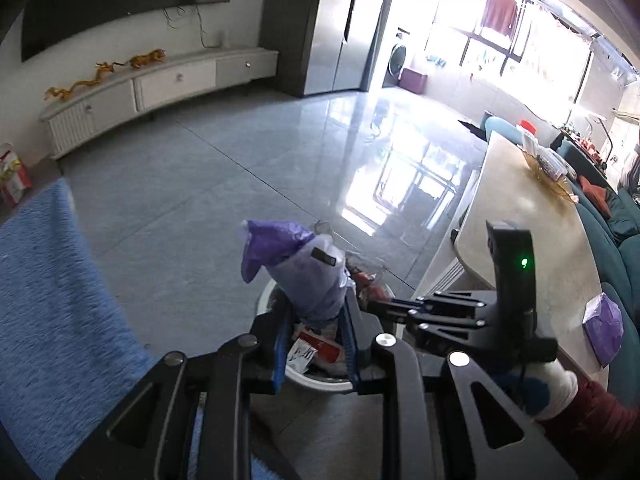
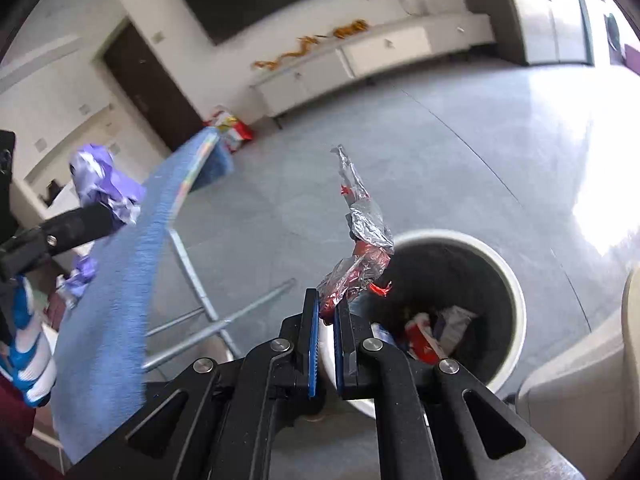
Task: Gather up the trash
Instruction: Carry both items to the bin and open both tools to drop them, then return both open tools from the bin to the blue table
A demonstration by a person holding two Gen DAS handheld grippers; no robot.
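Observation:
My left gripper (image 1: 316, 312) is shut on a crumpled purple plastic bag (image 1: 296, 268) and holds it above a round white trash bin (image 1: 320, 380) that has red and white packaging inside. My right gripper (image 2: 327, 308) is shut on a crinkled silver and red wrapper (image 2: 360, 236), held over the near rim of the bin (image 2: 508, 276). The right gripper also shows in the left wrist view (image 1: 384, 306), reaching over the bin. The left gripper with the purple bag (image 2: 104, 188) shows at the left of the right wrist view.
A blue-covered ironing board (image 2: 120, 280) on metal legs stands left of the bin. A cream table (image 1: 532, 240) is to the right, with another purple wrapper (image 1: 604, 328) near its edge. A white TV cabinet (image 1: 160, 88) lines the far wall across grey tiled floor.

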